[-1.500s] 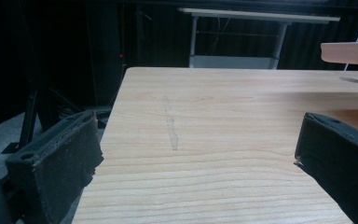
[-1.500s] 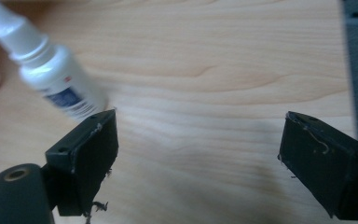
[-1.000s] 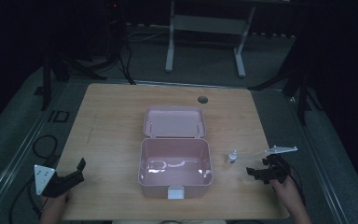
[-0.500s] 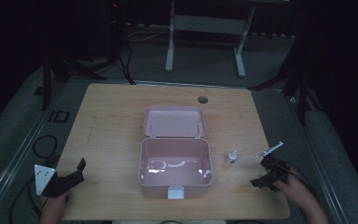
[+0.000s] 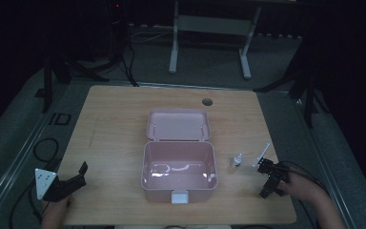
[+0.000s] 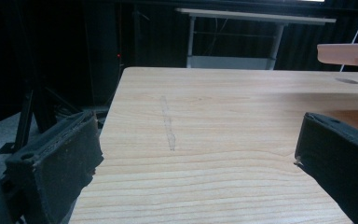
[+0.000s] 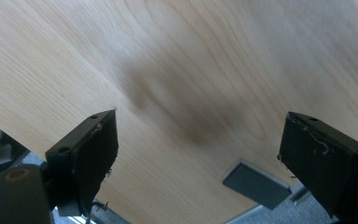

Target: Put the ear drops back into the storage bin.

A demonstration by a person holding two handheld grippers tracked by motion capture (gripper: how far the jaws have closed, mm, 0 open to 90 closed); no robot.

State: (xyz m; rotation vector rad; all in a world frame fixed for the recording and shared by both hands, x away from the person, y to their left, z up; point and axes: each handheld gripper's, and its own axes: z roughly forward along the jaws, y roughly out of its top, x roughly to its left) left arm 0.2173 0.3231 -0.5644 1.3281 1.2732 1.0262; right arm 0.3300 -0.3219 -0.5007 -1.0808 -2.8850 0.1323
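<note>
Since the earlier high views the right gripper [image 5: 269, 177] has drawn back toward the near edge of the table [image 5: 114, 124] and turned, while the left gripper [image 5: 69, 183] sits as it did at the near left corner. The small bottle [image 5: 237, 161] stands upright on the wood just right of the open pink box [image 5: 178, 167], with a thin white stick [image 5: 262, 154] lying near it on its far side; the right gripper is near both but touching neither. Both grippers' jaws stand wide apart with nothing between them. The bottle looks light, stiff and easy to topple, probably smooth plastic or glass, so I judge the safest hold is across its body low down, jaws level, closing gently. The stick is thinner still and lies flat, so it would likely need a pinch at one end. The box is rigid, its lid [image 5: 178, 124] thrown back flat behind it and its inside glossy and bare. The high view gives the whole layout. The left gripper view looks along bare wood and catches an edge of the pink lid [image 6: 347, 52] at its far right; the right gripper view, blurred, looks down on wood grain and the table's edge over grey floor.
</note>
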